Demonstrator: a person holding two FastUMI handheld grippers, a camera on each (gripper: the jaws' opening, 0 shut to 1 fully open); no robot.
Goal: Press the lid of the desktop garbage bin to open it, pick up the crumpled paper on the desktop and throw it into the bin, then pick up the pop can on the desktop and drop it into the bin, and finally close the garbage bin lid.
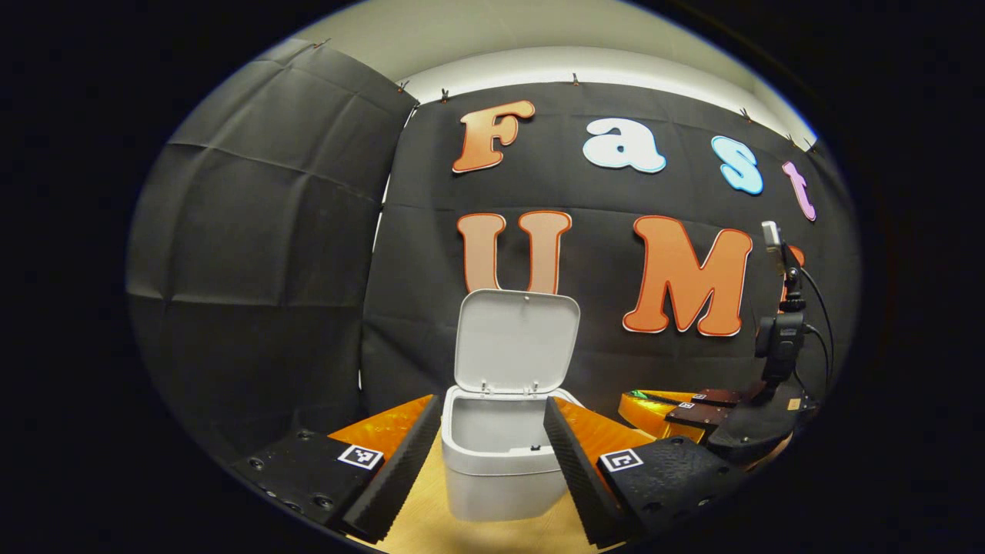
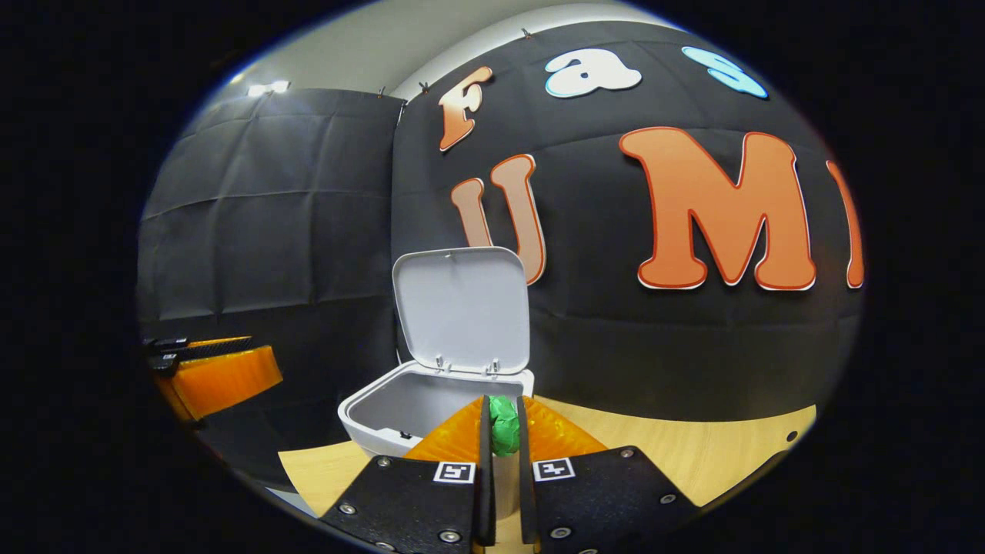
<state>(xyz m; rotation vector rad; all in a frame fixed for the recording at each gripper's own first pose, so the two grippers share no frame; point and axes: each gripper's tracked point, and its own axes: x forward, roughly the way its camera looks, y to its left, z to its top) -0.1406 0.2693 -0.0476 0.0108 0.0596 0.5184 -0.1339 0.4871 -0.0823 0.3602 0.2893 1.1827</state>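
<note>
light: dim, from overhead | focus: sharp centre | edges: strong fisheye bending, darkening | glare: none

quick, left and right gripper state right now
Left gripper: open, holding nothing, fingers spread to either side of the open bin.
Right gripper: closed on the green crumpled paper, near the bin's rim.

The bin (image 2: 431, 404) has its lower body hidden behind the right gripper (image 2: 504, 438), whose fingers cover most of what seems to be green crumpled paper (image 2: 504, 425).
</note>
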